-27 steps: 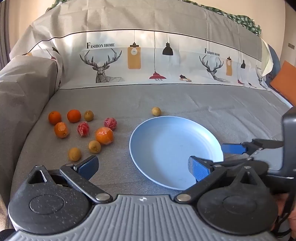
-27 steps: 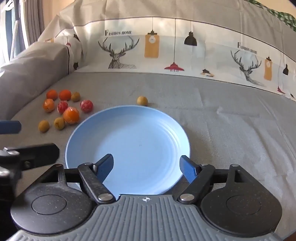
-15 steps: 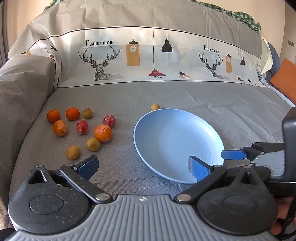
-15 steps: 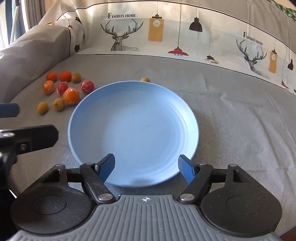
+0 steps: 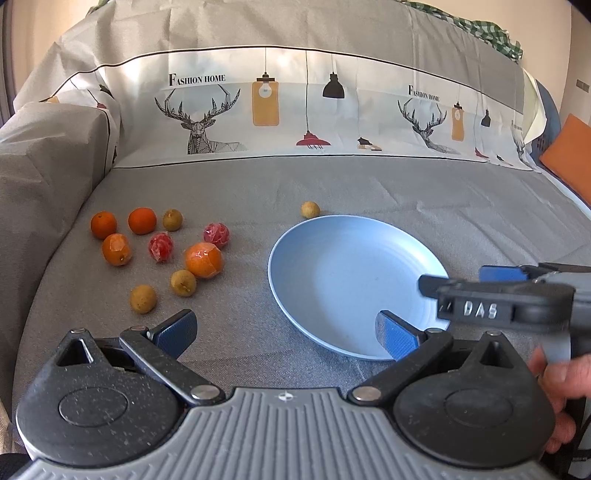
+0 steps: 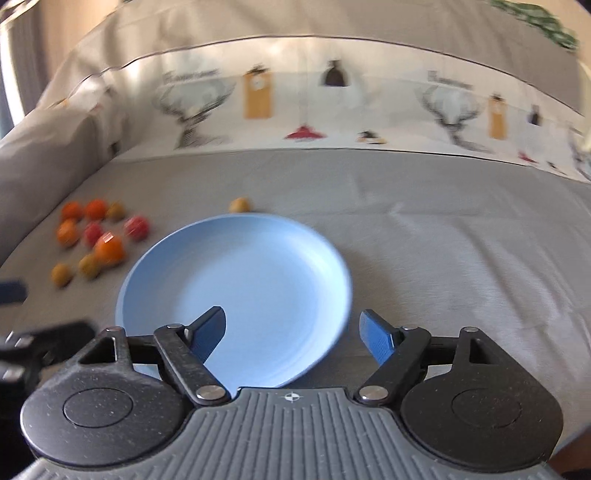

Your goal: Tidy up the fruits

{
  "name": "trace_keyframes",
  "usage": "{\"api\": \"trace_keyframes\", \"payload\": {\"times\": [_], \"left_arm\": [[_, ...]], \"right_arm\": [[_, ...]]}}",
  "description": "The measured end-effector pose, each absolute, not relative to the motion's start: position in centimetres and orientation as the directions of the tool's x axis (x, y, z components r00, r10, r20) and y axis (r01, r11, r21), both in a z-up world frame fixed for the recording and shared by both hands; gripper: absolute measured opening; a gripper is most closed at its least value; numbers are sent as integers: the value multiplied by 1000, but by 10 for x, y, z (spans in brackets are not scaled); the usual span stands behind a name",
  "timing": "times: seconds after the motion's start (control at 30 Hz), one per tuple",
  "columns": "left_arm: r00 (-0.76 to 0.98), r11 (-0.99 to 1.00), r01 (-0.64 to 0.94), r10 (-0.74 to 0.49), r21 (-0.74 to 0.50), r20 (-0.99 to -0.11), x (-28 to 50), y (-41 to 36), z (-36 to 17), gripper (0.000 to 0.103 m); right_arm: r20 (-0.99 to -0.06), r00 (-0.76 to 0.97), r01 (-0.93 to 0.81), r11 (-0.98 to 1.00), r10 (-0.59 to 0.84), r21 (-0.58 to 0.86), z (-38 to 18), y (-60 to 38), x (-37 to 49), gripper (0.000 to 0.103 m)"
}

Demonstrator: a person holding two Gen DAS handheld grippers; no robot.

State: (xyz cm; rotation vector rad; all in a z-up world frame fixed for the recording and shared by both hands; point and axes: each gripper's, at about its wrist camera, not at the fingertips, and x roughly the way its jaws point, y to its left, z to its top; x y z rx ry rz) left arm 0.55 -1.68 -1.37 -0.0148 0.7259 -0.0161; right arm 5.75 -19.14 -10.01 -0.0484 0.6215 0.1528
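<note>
Both tools spread, empty: left tool (image 5: 286,328) faces the fruits (image 5: 203,260) for a first pick, right tool (image 6: 293,332) hangs over the empty plate (image 6: 258,273), the likely drop spot

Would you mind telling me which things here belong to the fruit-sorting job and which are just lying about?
For the job:
- fruits on the grey cover
- lone fruit behind the plate
- blue plate, nothing on it

Lying about:
- orange cushion
- green checked cloth
</note>
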Motion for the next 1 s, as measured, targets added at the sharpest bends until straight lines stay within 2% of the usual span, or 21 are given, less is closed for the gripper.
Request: {"api": "trace_keyframes", "payload": {"times": [0.13, 0.4, 0.47, 0.53, 0.73, 0.83, 1.0], "left_arm": [[746, 1000, 11, -19, -17, -665, 5, -18, -14, 103], [744, 1000, 21, -19, -5, -667, 5, -20, -15, 103], [744, 1000, 21, -19, -4, -667, 5, -20, -15, 103], [744, 1000, 21, -18, -4, -668, 5, -20, -15, 103], [744, 1000, 24, -19, -1, -668, 4, -21, -16, 103], [743, 1000, 27, -19, 1, -669, 4, -21, -17, 103], [741, 999, 32, -21, 4, -671, 5, -22, -18, 103]], "right_arm": [[-592, 805, -61, 998, 43, -10, -103, -206, 63, 87], [-668, 744, -17, 1000, -1, -21, -118, -207, 74, 86], [-676, 737, -28, 999, 7, -20, -119, -207, 75, 82], [-688, 725, -39, 999, 11, -25, -119, -206, 76, 67], [-705, 709, -59, 998, 28, -20, -118, -204, 78, 41], [-702, 711, -69, 997, 29, -29, -117, -202, 76, 37], [-683, 729, -83, 997, 56, -7, -113, -204, 74, 38]]}}
